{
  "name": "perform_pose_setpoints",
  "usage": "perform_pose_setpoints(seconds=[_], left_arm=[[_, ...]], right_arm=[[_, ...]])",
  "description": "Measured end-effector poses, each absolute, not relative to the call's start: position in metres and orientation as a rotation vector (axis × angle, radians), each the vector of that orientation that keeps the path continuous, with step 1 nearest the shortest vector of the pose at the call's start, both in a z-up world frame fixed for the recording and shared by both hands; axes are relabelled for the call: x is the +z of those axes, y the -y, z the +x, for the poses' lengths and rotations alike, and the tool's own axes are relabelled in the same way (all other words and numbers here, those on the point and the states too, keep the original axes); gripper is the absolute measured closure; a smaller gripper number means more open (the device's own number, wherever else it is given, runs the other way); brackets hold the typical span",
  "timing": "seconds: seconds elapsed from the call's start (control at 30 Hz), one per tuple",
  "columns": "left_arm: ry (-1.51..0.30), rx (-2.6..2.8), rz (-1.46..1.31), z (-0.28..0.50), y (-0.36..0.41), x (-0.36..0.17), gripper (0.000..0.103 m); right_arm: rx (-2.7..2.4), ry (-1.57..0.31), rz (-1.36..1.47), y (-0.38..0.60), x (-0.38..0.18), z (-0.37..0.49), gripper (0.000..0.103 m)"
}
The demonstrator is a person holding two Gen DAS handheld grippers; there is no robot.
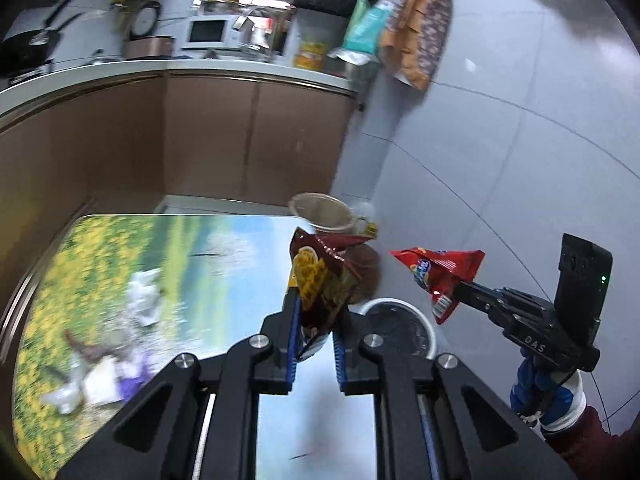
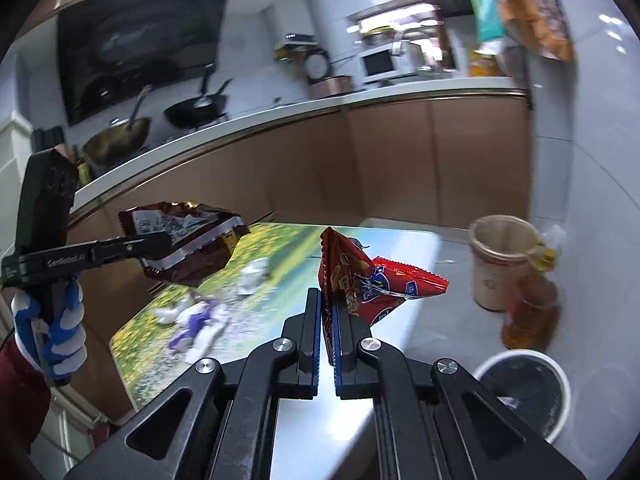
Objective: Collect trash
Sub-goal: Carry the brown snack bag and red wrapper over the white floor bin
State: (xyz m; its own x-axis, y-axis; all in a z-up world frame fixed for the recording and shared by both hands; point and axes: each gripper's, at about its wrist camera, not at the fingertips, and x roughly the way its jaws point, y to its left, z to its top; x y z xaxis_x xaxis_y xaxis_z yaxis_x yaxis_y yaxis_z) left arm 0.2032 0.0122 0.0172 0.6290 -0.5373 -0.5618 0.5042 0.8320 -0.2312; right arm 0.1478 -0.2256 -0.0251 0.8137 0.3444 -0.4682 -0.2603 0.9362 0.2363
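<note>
My left gripper (image 1: pixel 314 312) is shut on a dark brown snack bag (image 1: pixel 324 280) and holds it in the air above the table; the same bag shows in the right wrist view (image 2: pixel 188 240). My right gripper (image 2: pixel 329 300) is shut on a red snack bag (image 2: pixel 368 284), also lifted; it shows in the left wrist view (image 1: pixel 440 276). A white bin with a black liner (image 1: pixel 404 328) sits below, beside the table, also in the right wrist view (image 2: pixel 524 392). More crumpled wrappers (image 1: pixel 108 368) lie on the table.
The table (image 1: pixel 224 264) has a flower-meadow print top. A paper cup (image 2: pixel 500 264) and an amber bottle (image 2: pixel 532 308) stand at its far right corner by the tiled wall. A kitchen counter with brown cabinets (image 1: pixel 240 136) runs behind.
</note>
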Motion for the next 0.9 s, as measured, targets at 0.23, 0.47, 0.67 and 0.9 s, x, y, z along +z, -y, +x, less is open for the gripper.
perform_pose_setpoints(seconds=[0.23, 0.47, 0.67, 0.9], left_arm=[[-0.742, -0.733, 0.002, 0.225, 0.091, -0.013, 0.09], [-0.841, -0.812, 0.077, 0.249, 0.194, -0.062, 0.09], [-0.939, -0.817, 0.106, 0.281, 0.26, -0.114, 0.089], [-1.042, -0.802, 0.067, 0.314, 0.303, -0.165, 0.087]], right_arm=[[0.15, -0.566, 0.248, 0.298, -0.055, 0.147, 0.098], [0.012, -0.654, 0.292, 0.357, -0.104, 0.162, 0.098], [-0.057, -0.735, 0.307, 0.387, -0.149, 0.182, 0.098], [-0.123, -0.822, 0.323, 0.413, -0.198, 0.21, 0.094]])
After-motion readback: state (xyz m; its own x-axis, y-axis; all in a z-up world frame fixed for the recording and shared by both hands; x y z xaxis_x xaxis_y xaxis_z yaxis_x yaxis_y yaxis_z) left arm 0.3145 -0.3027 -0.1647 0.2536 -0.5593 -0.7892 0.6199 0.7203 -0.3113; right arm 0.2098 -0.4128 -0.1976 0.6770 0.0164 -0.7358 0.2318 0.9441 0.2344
